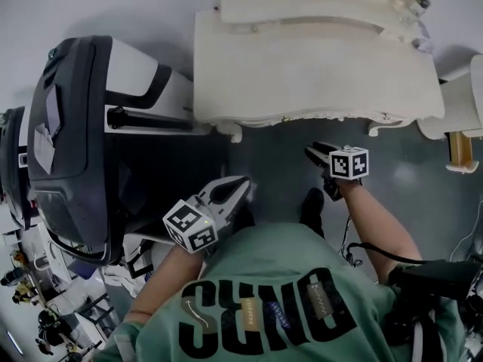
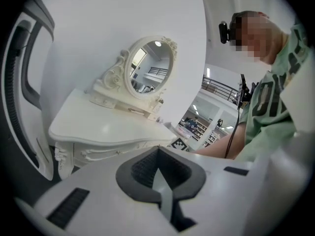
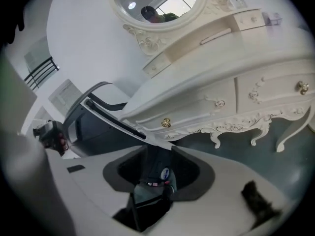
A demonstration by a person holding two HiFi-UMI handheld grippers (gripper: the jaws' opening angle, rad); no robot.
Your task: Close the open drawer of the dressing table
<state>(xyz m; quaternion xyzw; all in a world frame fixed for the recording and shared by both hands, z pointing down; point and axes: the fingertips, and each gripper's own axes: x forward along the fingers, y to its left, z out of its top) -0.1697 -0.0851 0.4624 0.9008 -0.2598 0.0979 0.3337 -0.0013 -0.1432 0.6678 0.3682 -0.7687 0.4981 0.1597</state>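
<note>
The cream dressing table (image 1: 317,74) stands against the wall, its oval mirror (image 2: 150,68) at the back. In the right gripper view its front drawers (image 3: 236,97) with gold knobs (image 3: 166,123) sit flush with the carved front; I see no drawer standing out. Both grippers hang in the air on the near side of the table, apart from it. My left gripper (image 1: 226,193) is open and holds nothing, below the table's left leg. My right gripper (image 1: 321,157) is open and empty too, closer to the table's front edge.
A large dark grey and white chair (image 1: 75,142) stands close to the table's left end. A white piece of furniture (image 1: 460,104) with a wooden leg is at the right. The person's dark shoes (image 1: 313,206) are on the grey floor between the grippers.
</note>
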